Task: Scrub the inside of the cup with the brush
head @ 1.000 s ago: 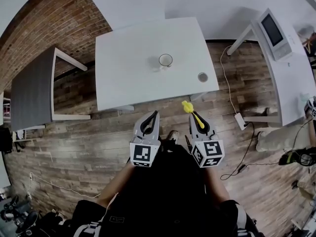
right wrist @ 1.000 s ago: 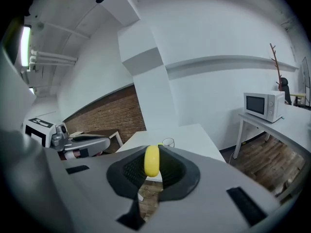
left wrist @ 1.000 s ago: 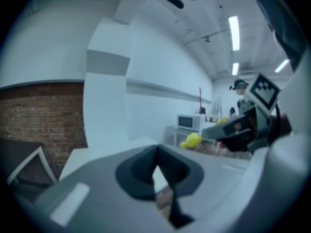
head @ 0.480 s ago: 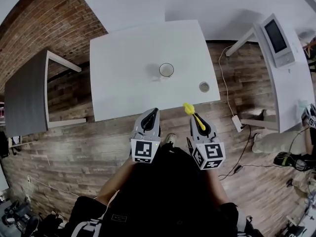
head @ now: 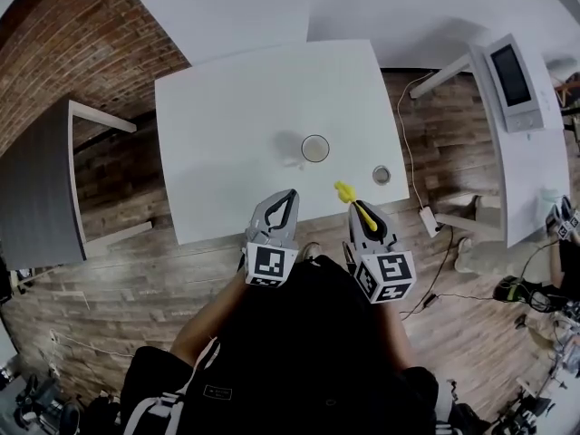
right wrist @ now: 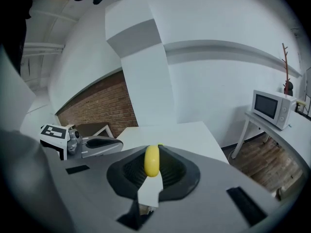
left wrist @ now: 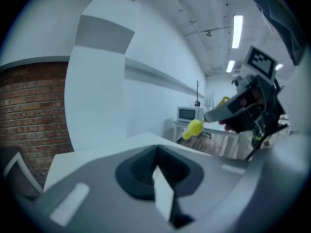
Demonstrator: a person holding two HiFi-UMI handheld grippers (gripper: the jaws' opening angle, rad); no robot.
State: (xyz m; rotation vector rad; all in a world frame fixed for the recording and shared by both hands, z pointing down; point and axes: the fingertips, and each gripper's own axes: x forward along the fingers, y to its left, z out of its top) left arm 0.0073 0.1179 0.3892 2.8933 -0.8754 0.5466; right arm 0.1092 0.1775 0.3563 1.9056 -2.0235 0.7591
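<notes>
A glass cup (head: pixel 315 148) stands upright on the white table (head: pixel 227 125), right of its middle. My right gripper (head: pixel 356 208) is shut on a yellow brush (head: pixel 345 192), whose head points over the table's near edge, short of the cup. In the right gripper view the brush (right wrist: pixel 152 160) sticks out between the jaws. My left gripper (head: pixel 290 194) hovers at the near edge, shut with nothing in it. In the left gripper view the jaws (left wrist: pixel 157 149) are together, and the right gripper (left wrist: pixel 245 106) with the brush (left wrist: pixel 194 128) shows at the right.
A small round lid-like object (head: pixel 381 175) lies near the table's front right corner. A dark table (head: pixel 36 188) stands to the left. At the right a side table carries a microwave (head: pixel 509 73). Cables (head: pixel 426 217) run over the wooden floor.
The person has stepped closer to the table. Both grippers, before over the floor, now reach its near edge. The brush stays held and the left gripper stays shut.
</notes>
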